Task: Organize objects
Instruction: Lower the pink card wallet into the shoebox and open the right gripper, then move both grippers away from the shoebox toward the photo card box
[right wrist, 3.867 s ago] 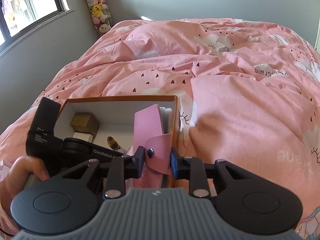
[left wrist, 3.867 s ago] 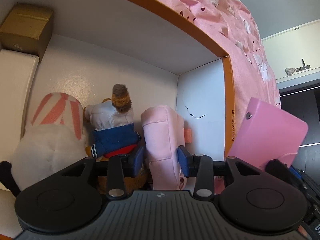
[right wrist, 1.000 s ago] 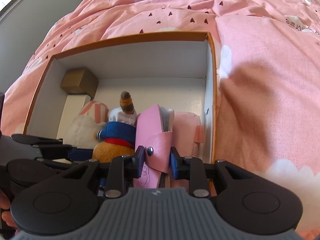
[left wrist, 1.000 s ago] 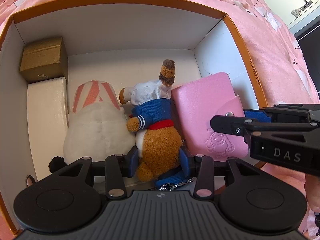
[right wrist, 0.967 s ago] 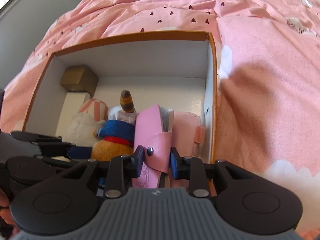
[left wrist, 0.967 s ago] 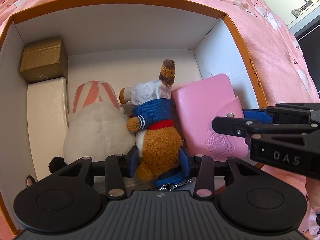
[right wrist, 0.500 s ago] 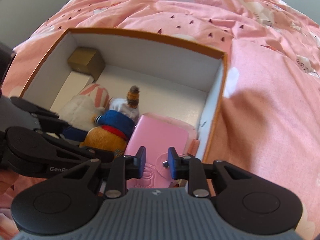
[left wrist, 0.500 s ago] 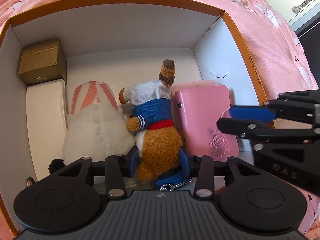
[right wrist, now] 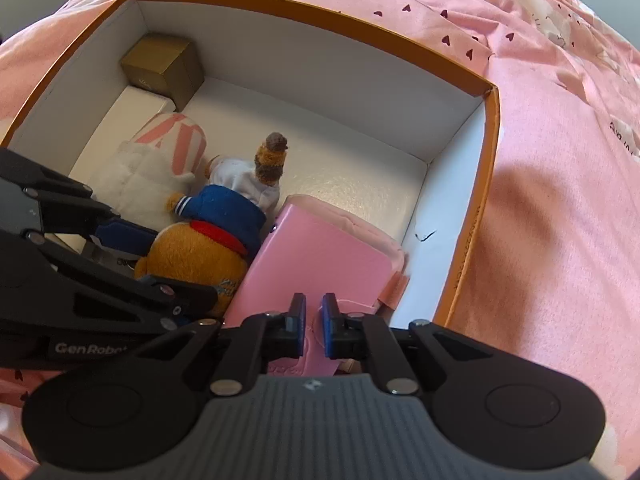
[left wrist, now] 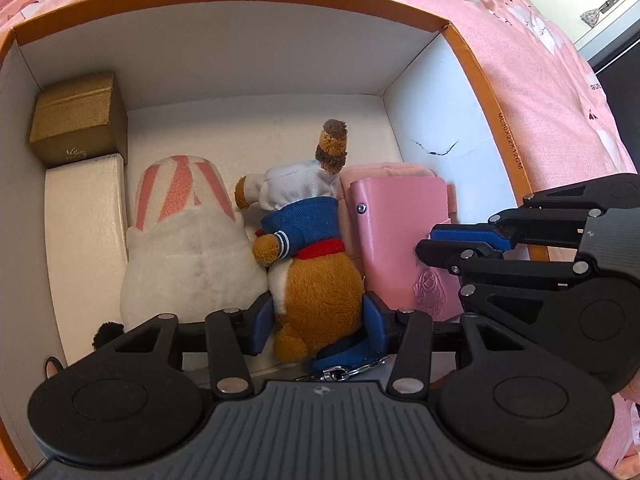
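An orange-rimmed white box [left wrist: 486, 92] [right wrist: 490, 128] lies on the pink bed. My left gripper [left wrist: 318, 326] is shut on a brown plush bear in a blue jacket [left wrist: 316, 276] [right wrist: 200, 252] inside the box. A pink snap wallet [left wrist: 396, 236] [right wrist: 316, 264] lies on a pink pouch [left wrist: 384, 170] at the box's right wall. My right gripper [right wrist: 312, 330] [left wrist: 452, 240] hovers over the wallet's near end, its jaws nearly closed with nothing between them.
In the box's left half sit a gold cube box [left wrist: 76, 118] [right wrist: 160, 66], a long white box [left wrist: 84, 216] and a white plush with pink stripes [left wrist: 186, 236] [right wrist: 160, 164]. Pink bedding [right wrist: 560, 200] surrounds the box.
The right gripper laid the pink wallet flat on the pouch, let it go, drew back and narrowed its jaws. The left gripper kept its grip on the bear.
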